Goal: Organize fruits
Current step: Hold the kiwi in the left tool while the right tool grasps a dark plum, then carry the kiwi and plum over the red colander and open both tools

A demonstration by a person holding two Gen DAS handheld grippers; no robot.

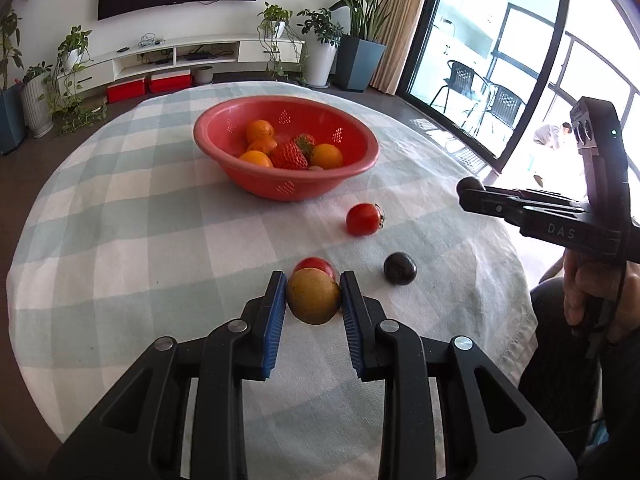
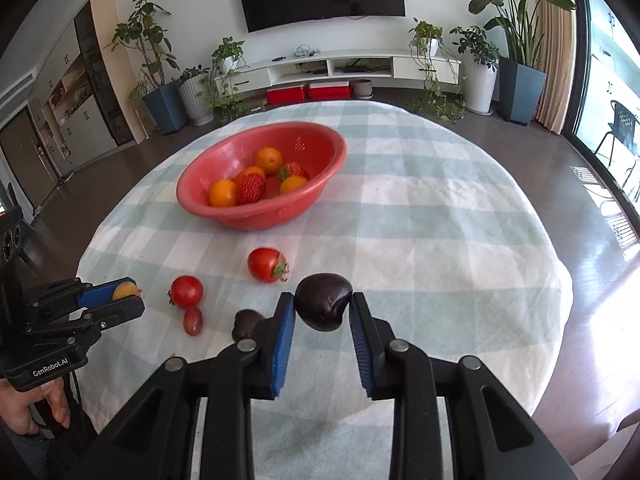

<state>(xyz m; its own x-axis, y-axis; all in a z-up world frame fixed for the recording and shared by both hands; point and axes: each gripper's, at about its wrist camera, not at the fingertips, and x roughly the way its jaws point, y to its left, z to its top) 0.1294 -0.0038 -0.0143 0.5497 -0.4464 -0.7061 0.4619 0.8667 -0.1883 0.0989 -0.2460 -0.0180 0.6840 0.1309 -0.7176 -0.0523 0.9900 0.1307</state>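
Note:
My left gripper [image 1: 313,280] is shut on a yellow-brown fruit [image 1: 313,298], held a little above the checked tablecloth [image 1: 160,240]. Just behind it lies a red tomato [image 1: 315,265]. A second tomato [image 1: 363,220] and a dark fruit [image 1: 400,269] rest farther right. My right gripper [image 2: 323,298] is shut on another dark fruit [image 2: 323,303], lifted off the cloth. The red bowl [image 1: 288,190], also visible from the right wrist [image 2: 248,218], holds oranges [image 2: 222,193] and strawberries [image 2: 251,188]. A small red fruit [image 2: 193,321] lies by a tomato [image 2: 186,291].
The round table's edge curves close on the right [image 1: 516,264] and left [image 2: 86,256]. A person's hand [image 1: 592,292] grips the right gripper's handle. Beyond the table are the floor, potted plants [image 2: 160,64], a TV shelf [image 2: 332,66] and a glass door [image 1: 500,80].

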